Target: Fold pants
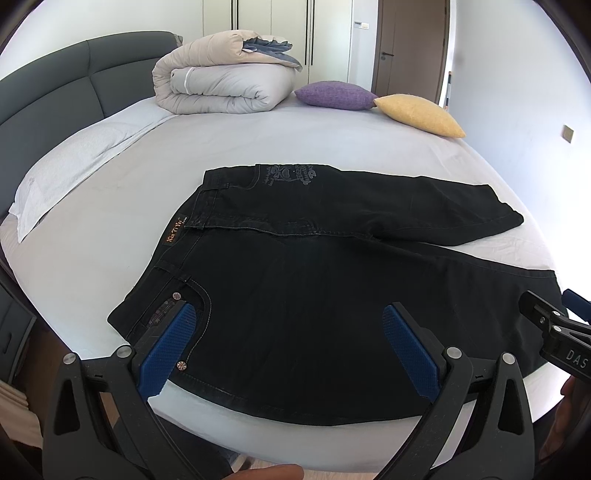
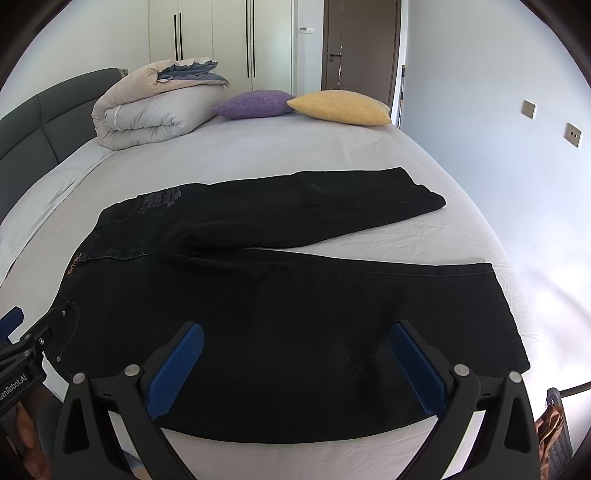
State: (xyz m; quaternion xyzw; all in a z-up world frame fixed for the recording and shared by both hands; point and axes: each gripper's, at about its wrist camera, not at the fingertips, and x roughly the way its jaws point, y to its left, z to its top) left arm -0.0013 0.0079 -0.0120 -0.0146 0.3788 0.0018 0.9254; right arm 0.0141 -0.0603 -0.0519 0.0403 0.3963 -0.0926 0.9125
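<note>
Pants (image 1: 332, 280) black, spread flat on bed (image 1: 258, 147), waistband to the left, legs running right. Far leg angles away from near leg, a wedge of white sheet showing between them toward the hems. Near leg lies along the front edge of the bed. Pale print on the seat area by the far side of the waistband; orange-lettered label on the waistband.

Left gripper (image 1: 290, 343) released, blue pads wide apart, over the hip and pocket area near the front edge; whether the pads touch the cloth, cannot tell. Nothing between the pads but flat fabric below. Right gripper (image 2: 295, 363) also released, pads spread wide, over the near leg, further toward the hem. In the left view the right gripper shows at the right edge; in the right view the left gripper shows at the left edge, by the pocket.

Duvet (image 1: 221, 79) rolled at the far side by the headboard (image 1: 55, 81). Purple cushion (image 1: 334, 95) and yellow cushion (image 1: 419, 114) touching, at the far right corner. Pillow (image 1: 74, 170) at left, well apart from pants. Wardrobe (image 2: 221, 33) and door (image 2: 360, 44) behind
</note>
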